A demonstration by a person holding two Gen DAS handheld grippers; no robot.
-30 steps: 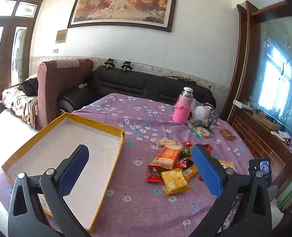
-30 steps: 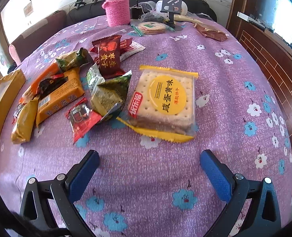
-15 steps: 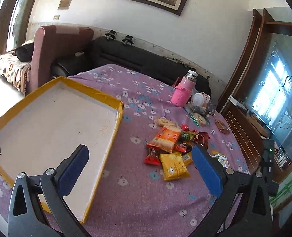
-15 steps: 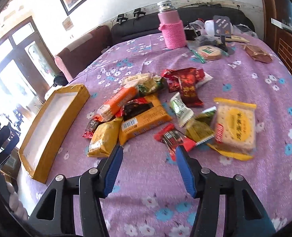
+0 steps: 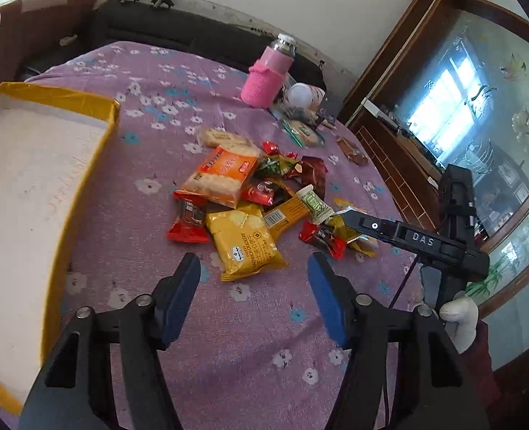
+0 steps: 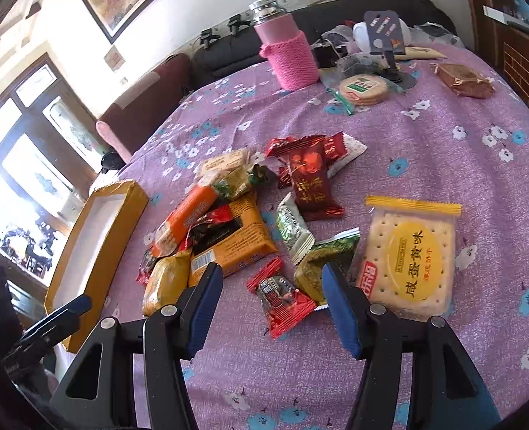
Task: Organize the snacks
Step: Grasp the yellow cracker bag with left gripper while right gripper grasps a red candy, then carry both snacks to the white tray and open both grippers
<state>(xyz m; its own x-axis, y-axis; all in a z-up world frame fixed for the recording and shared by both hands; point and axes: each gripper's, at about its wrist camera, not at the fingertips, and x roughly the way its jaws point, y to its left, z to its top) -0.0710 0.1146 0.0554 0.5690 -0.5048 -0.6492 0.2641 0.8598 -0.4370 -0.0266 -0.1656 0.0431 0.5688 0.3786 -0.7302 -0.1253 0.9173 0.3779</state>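
Starting stage: your left gripper (image 5: 253,286) closing, right gripper (image 6: 271,301) opening, nothing between either. Snacks (image 5: 243,200) all piled mid-surface (image 5: 250,340); tray (image 5: 96,150) at left bare. Nothing sorted yet, whole pile left.

A heap of snack packets (image 5: 250,197) is spread over the middle of the tabletop (image 5: 228,340). A shallow box (image 5: 96,150) is set at the left edge, apart from the heap. A large cracker packet (image 6: 411,254) is laid to the right of the heap. Behind the heap a flask (image 6: 287,53) is stood, and to its right a round biscuit packet (image 6: 362,89) is placed.
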